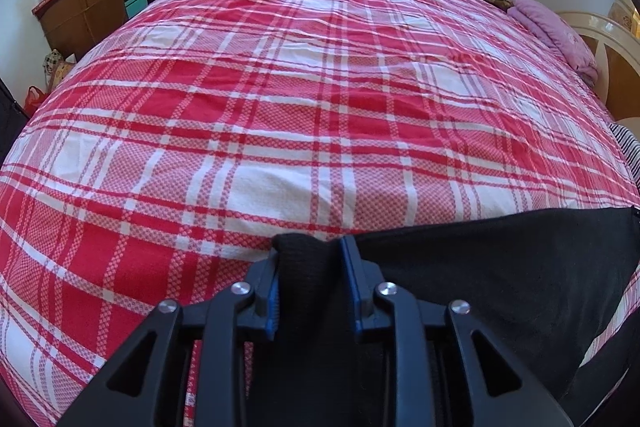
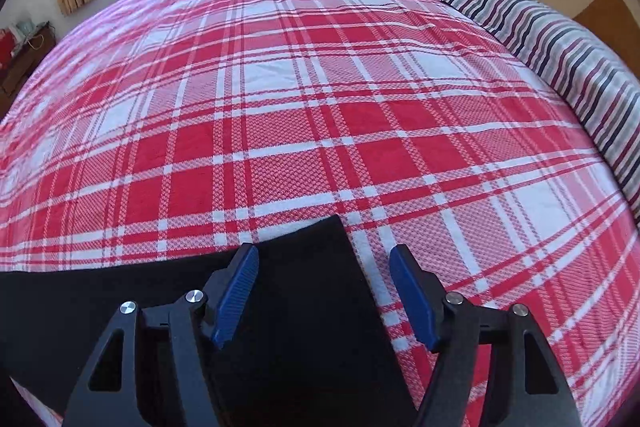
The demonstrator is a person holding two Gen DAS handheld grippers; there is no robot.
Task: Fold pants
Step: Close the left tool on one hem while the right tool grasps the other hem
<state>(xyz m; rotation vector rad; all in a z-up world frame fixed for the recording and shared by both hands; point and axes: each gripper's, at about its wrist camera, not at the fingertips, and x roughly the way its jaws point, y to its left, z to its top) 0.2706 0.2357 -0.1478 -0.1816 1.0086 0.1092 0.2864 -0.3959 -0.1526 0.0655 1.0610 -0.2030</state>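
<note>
1. Your left hand-held gripper point(image 1: 308, 251) pinches a bunched corner of the black pants point(image 1: 500, 275), which lie on the plaid bed point(image 1: 280, 107).
2. Your right hand-held gripper point(image 2: 324, 267) stands open, straddling the pants' edge.
3. Folding looks barely begun.
</note>
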